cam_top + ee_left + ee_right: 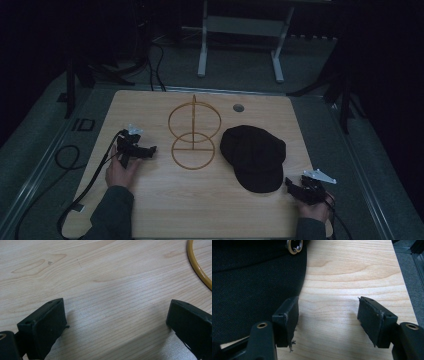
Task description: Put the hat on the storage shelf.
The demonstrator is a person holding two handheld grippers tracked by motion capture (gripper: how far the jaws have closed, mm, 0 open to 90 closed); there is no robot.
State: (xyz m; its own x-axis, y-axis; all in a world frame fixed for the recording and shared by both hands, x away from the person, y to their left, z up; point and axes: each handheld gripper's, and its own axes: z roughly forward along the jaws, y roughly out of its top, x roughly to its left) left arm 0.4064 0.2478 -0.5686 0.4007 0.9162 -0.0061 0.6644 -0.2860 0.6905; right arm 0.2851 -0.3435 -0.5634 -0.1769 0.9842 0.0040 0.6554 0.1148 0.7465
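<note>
A black cap (pixel 254 155) lies on the wooden table (pixel 165 200), right of centre. Left of it stands a gold wire stand (pixel 194 132) with an upright ring over a flat ring base. My left gripper (pixel 149 149) rests on the table left of the stand, open and empty. In the left gripper view, bare wood lies between the jaws (pixel 116 320) and the gold ring (pixel 197 266) curves at the top right. My right gripper (pixel 290 183) sits by the cap's near right edge, open; its left jaw lies beside the cap's fabric (pixel 254 285), with bare wood between the jaws (pixel 328 315).
A round grommet hole (pixel 238 107) sits near the table's far edge. A metal ring fitting (pixel 294 245) shows on the cap. A grey frame (pixel 240 35) stands on the floor beyond the table. Cables (pixel 80 185) trail off the left side.
</note>
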